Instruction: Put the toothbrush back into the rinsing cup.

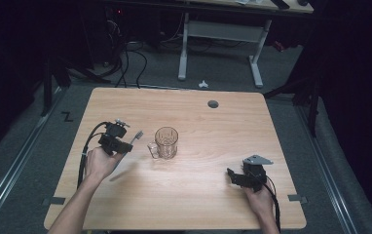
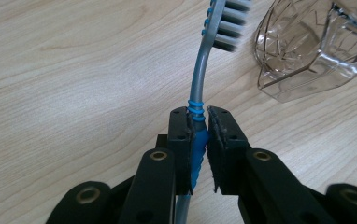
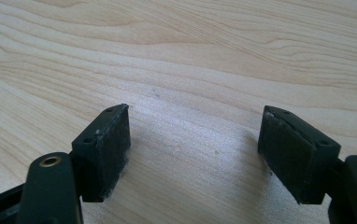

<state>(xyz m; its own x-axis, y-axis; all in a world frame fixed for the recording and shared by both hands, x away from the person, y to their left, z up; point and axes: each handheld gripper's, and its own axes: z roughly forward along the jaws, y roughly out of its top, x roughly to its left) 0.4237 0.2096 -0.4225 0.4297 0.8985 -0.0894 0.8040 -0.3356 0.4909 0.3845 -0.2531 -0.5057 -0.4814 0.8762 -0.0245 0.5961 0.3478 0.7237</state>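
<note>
My left gripper is shut on the blue grip of a grey toothbrush, whose bristled head points away from the jaws toward a clear glass mug. In the high view the left gripper holds the toothbrush above the table, just left of the glass mug, which stands upright near the table's middle. My right gripper rests low at the front right of the table. Its jaws stand wide apart over bare wood, with nothing between them.
The wooden table has a round grey cable hole near its far edge. Beyond it stand a white-legged desk and loose cables on the floor. Cables trail from both grippers toward the front edge.
</note>
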